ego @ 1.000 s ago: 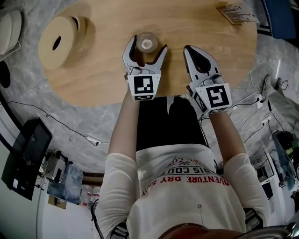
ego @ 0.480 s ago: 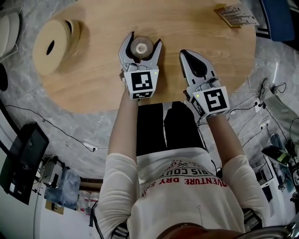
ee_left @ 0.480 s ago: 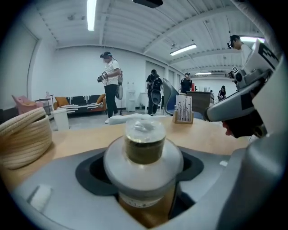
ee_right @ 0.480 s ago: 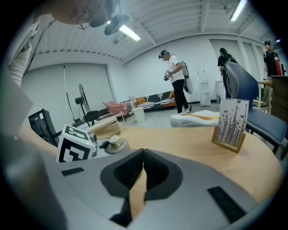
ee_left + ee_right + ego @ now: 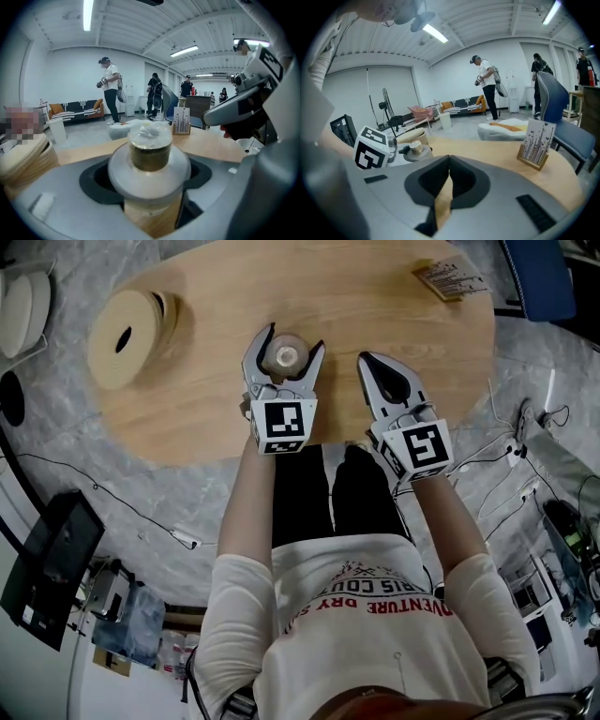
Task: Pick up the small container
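The small container (image 5: 284,354) is a short tub with a wide white rim and a clear, wrapped top. It stands on the oval wooden table (image 5: 206,413) near the front edge. My left gripper (image 5: 295,337) has its jaws closed around it, and the rim sits in the dark hollows of both pads. In the left gripper view the container (image 5: 150,152) fills the centre between the jaws. My right gripper (image 5: 367,359) lies just to the right of it on the table, shut and empty. Its tips meet in the right gripper view (image 5: 449,161).
A large cream roll (image 5: 131,324) lies on the table's left part. A wooden card stand (image 5: 448,277) sits at the far right edge, with a blue chair (image 5: 539,277) beyond it. Cables run over the floor around the table. People stand far off in the room.
The left gripper moved forward, so the container went from near its tips to deep between the jaws. The jaws narrowed onto it. The right gripper stayed shut beside it.
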Motion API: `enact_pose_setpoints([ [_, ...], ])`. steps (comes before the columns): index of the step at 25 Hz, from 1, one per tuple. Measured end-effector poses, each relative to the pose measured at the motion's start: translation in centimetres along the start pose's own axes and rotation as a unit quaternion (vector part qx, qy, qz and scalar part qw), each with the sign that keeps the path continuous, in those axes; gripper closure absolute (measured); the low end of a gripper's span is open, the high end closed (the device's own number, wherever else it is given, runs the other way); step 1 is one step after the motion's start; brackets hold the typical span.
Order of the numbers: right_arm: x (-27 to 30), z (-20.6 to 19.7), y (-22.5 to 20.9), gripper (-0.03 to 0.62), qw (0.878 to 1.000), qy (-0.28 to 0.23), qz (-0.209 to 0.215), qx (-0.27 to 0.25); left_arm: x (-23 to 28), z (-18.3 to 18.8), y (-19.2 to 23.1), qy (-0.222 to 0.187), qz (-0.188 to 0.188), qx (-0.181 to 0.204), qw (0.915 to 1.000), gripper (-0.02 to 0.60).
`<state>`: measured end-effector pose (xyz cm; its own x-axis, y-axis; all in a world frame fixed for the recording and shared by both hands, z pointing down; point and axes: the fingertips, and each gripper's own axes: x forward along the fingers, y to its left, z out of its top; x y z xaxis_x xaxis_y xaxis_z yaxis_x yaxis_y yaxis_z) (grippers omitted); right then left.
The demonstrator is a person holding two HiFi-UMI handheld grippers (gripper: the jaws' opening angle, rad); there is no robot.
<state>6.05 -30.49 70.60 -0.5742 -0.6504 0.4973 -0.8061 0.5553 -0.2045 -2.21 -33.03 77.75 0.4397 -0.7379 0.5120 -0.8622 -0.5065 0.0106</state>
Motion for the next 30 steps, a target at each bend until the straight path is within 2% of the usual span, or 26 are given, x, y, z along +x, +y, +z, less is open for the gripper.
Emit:
enact_pose_setpoints([
  [3, -1.0, 2.8, 0.8, 0.586, 1.0, -0.008, 0.005, -0.004, -2.2, 3.4, -0.1, -0.007, 0.0, 0.016, 0.9998, 0.236],
  [8, -4.0, 8.5, 3.0, 0.586, 1.0, -0.018, 0.013, -0.01, -7.3, 9.3, -0.2, -0.014, 0.003, 0.021, 0.9997, 0.236],
  [14, -7.5, 16.0, 5.4, 0.586, 0.998, -0.051, 0.019, -0.038, -12.4, 16.8, 0.4, -0.029, -0.002, 0.042, 0.9987, 0.236],
  [22, -13.1, 23.6, 8.7, 0.586, 0.992, -0.091, 0.026, -0.089, -20.7, 28.0, -0.1, -0.097, 0.001, 0.076, 0.9924, 0.236],
  [26, -16.3, 26.1, 10.0, 0.586, 0.987, -0.113, 0.015, -0.112, -24.6, 31.3, -1.3, -0.117, -0.002, 0.081, 0.9898, 0.236],
  [30, -19.1, 28.9, 11.4, 0.586, 0.98, -0.144, 0.013, -0.138, -28.0, 33.3, -2.2, -0.129, -0.022, 0.054, 0.9899, 0.236],
])
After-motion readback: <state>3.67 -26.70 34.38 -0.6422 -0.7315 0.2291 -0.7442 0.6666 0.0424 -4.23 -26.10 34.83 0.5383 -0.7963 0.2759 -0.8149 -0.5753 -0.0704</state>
